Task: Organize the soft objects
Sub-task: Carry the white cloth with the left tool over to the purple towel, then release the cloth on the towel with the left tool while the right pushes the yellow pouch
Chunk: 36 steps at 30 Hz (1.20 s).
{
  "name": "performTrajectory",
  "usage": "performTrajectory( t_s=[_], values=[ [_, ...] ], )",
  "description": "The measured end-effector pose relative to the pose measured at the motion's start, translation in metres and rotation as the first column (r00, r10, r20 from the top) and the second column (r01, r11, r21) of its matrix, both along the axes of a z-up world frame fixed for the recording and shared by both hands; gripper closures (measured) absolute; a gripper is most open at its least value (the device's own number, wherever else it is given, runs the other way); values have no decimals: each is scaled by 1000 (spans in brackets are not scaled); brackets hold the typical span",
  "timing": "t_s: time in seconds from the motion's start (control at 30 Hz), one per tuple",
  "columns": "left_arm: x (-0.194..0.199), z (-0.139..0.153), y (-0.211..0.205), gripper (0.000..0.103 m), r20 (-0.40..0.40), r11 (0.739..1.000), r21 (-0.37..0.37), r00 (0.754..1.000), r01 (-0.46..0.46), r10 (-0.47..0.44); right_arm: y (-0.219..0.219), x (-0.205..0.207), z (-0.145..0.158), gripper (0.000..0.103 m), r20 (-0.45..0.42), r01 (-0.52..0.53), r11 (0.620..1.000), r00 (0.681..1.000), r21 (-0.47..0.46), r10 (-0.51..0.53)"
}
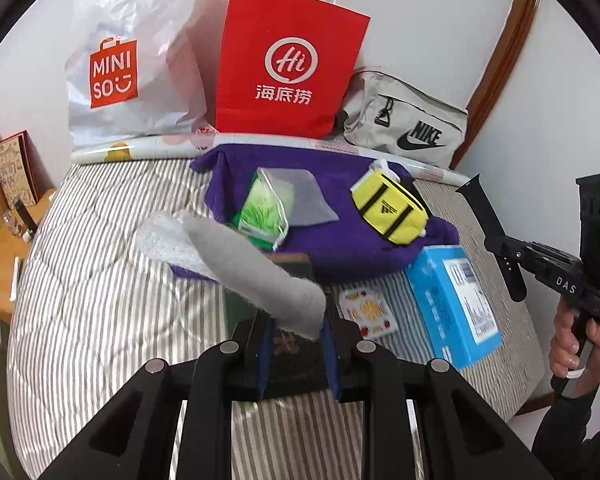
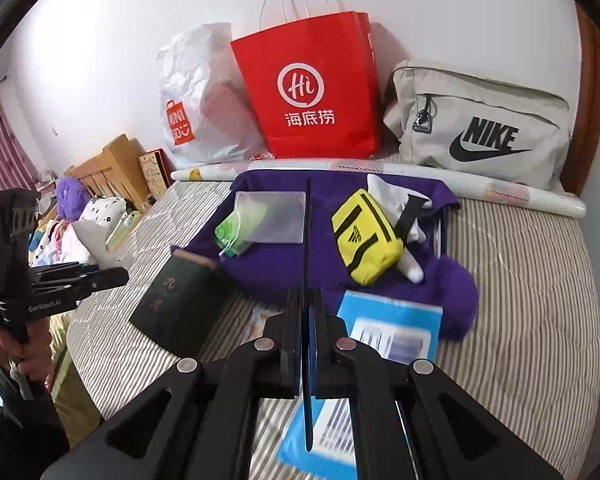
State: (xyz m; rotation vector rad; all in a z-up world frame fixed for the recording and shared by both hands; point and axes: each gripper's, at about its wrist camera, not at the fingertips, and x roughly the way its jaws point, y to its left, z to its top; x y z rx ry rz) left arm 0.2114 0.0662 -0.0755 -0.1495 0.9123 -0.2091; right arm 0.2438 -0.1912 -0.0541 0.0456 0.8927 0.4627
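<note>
so the left gripper has its jaws clamped on a grey sock, which sticks up and away from the fingers, hanging in the air over the striped bedspread. The right gripper is pinched tight on a thin black strap, held edge-on so it looks like a line running up the middle of that view. Both are above the near part of the bed. Further back there's a purple towel with a yellow pouch and a clear zip bag with green stuff lying on it. A blue box sits just beside the towel, a dark green book too. Red paper bag, Miniso bag and a Nike bag line the wall
</note>
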Motion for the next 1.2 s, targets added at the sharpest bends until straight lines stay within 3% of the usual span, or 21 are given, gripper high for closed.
performTrajectory(
  t_s=[0.43, 0.77, 1.2],
  values=[
    [56, -10, 4, 82, -29, 1000, -24, 999, 20, -20, 24, 68, -20, 100, -66, -68, 997, 996, -39, 66],
    [100, -27, -3, 82, -81, 998, -40, 996, 40, -43, 43, 100, -52, 100, -147, -117, 989, 984, -90, 103],
    [153, -42, -14, 82, -105, 999, 26, 994, 24, -21, 59, 130, -78, 100, -217, -137, 983, 970, -121, 109]
  ],
)
